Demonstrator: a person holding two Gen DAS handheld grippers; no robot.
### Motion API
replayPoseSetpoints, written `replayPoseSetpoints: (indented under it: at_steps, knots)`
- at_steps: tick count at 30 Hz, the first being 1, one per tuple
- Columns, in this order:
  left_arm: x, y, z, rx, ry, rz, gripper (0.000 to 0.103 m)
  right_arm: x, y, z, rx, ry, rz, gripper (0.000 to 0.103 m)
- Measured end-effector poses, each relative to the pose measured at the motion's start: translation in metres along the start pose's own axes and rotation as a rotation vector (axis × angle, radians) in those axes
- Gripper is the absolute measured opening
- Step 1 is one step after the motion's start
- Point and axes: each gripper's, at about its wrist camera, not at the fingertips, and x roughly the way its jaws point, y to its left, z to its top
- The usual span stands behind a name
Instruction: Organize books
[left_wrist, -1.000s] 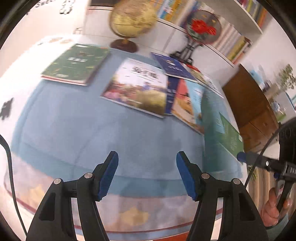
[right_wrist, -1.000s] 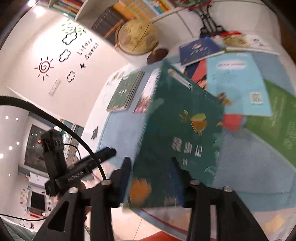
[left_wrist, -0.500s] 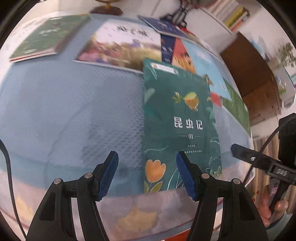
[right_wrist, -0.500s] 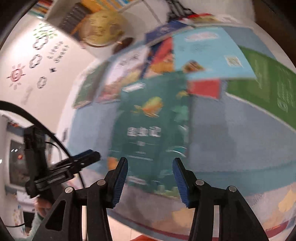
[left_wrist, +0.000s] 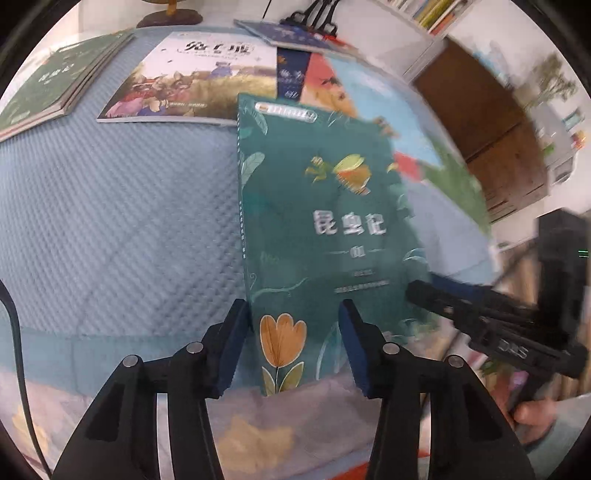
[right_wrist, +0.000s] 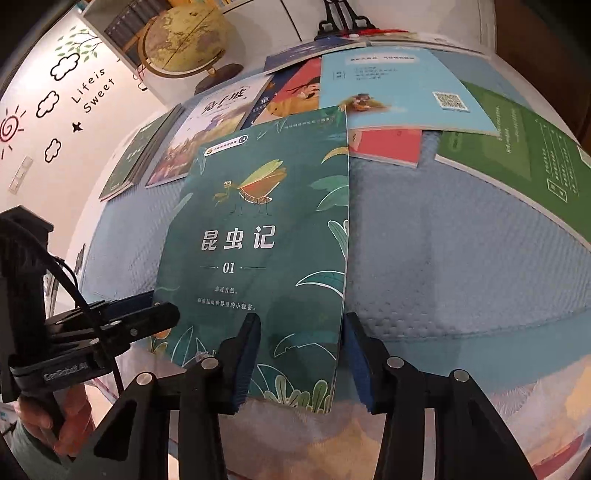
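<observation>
Lowered since a second ago, the dark-green paperback book with an insect cover (right_wrist: 266, 236) lies on the blue quilted worktop (right_wrist: 461, 266); left tool (left_wrist: 291, 347), jaws just closing, and right tool (right_wrist: 299, 362) both straddle it, released.

Globe (right_wrist: 183, 38): far ahead of the tongs, to the left, on a dark round base.
Blue quilted cloth (right_wrist: 461, 258): spread under and ahead of the tongs.
Wall decals (right_wrist: 55, 99): far left, sun, clouds, lettering.
Wooden cabinet (left_wrist: 491, 122): far right, beyond the cloth.

Even indoor light, fisheye-bent edges, motion blur at right.
</observation>
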Motion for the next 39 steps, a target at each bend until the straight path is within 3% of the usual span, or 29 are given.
replayPoseSetpoints:
  at_steps: [3, 7, 14, 17, 19, 21, 24, 25, 26, 27, 34, 38, 39]
  knots:
    - [-0.011, 0.007, -0.005, -0.053, -0.012, -0.122, 0.046, -0.005, -0.016, 0.0, 0.07, 0.005, 0.05, 0.045]
    - [0.006, 0.012, -0.012, -0.048, 0.039, -0.036, 0.044, -0.007, -0.012, -0.009, 0.043, 0.007, 0.008, 0.045]
    - [0.012, -0.005, -0.012, -0.005, 0.04, -0.018, 0.045, -0.005, 0.001, -0.022, -0.034, 0.005, -0.06, 0.046]
    - [-0.024, -0.007, -0.005, -0.033, -0.059, -0.228, 0.045, -0.009, -0.015, -0.021, 0.04, 0.0, 0.014, 0.046]
    - [-0.042, -0.018, 0.0, -0.006, -0.104, -0.295, 0.045, -0.01, -0.03, -0.021, 0.118, 0.0, 0.103, 0.046]
    - [-0.037, -0.03, 0.005, 0.055, -0.106, -0.229, 0.045, -0.01, -0.041, -0.021, 0.181, -0.001, 0.165, 0.046]
    - [-0.002, -0.029, 0.008, 0.074, -0.047, -0.088, 0.036, -0.01, -0.05, -0.023, 0.227, -0.006, 0.206, 0.046]
    - [0.004, -0.024, 0.008, 0.065, -0.04, -0.087, 0.028, -0.01, -0.049, -0.023, 0.23, -0.007, 0.211, 0.046]
    - [0.007, -0.017, 0.007, 0.045, -0.022, -0.111, 0.017, -0.011, -0.049, -0.024, 0.233, -0.009, 0.214, 0.046]
    - [0.01, -0.013, 0.008, 0.029, -0.009, -0.127, 0.015, -0.011, -0.049, -0.025, 0.236, -0.01, 0.215, 0.046]
    - [0.021, -0.028, 0.014, 0.008, 0.004, -0.212, 0.013, -0.012, -0.046, -0.022, 0.245, 0.009, 0.215, 0.046]
    - [0.011, -0.036, 0.019, -0.064, -0.022, -0.335, 0.012, -0.027, -0.04, -0.01, 0.244, 0.018, 0.261, 0.049]
    - [0.006, -0.035, 0.023, -0.1, -0.038, -0.381, 0.012, -0.031, -0.039, -0.008, 0.24, 0.008, 0.28, 0.055]
